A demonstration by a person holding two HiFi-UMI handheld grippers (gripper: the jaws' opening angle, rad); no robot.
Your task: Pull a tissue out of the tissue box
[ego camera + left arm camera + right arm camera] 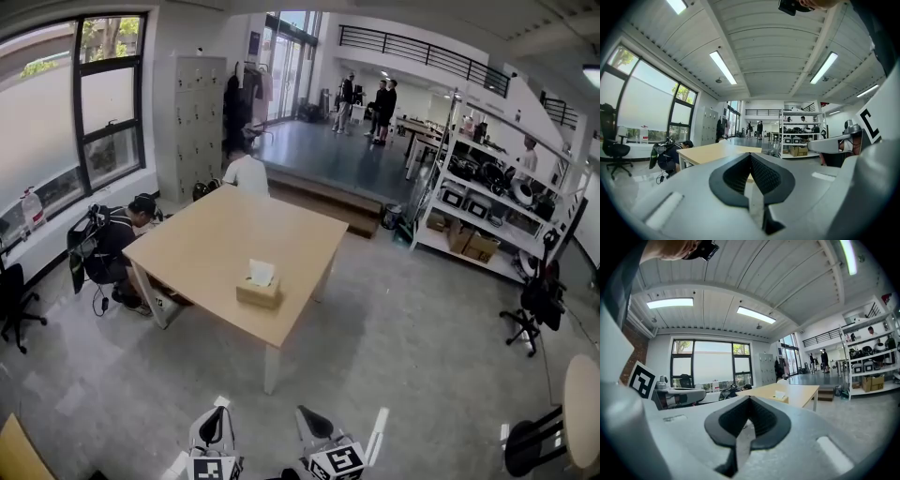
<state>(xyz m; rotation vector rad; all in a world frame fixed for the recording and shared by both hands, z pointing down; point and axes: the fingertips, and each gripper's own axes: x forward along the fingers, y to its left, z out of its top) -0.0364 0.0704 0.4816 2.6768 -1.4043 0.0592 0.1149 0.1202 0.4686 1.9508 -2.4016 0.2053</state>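
A wooden tissue box (258, 292) stands near the front edge of a light wooden table (216, 239), with a white tissue (262, 273) sticking up from its slot. Both grippers are well short of the table, at the bottom of the head view. My left gripper (214, 427) and right gripper (314, 424) point toward it. In the left gripper view the left gripper (750, 154) has its pads together with nothing between them. The right gripper (750, 398) is shut and empty too, and the tissue box (779, 396) shows far ahead of it.
A person (117, 239) crouches at the table's left corner and another (246, 172) sits at its far end. Metal shelves (487, 202) with boxes line the right. Office chairs (14, 305) (534, 305) stand at both sides. A round table (583, 412) is at the right edge.
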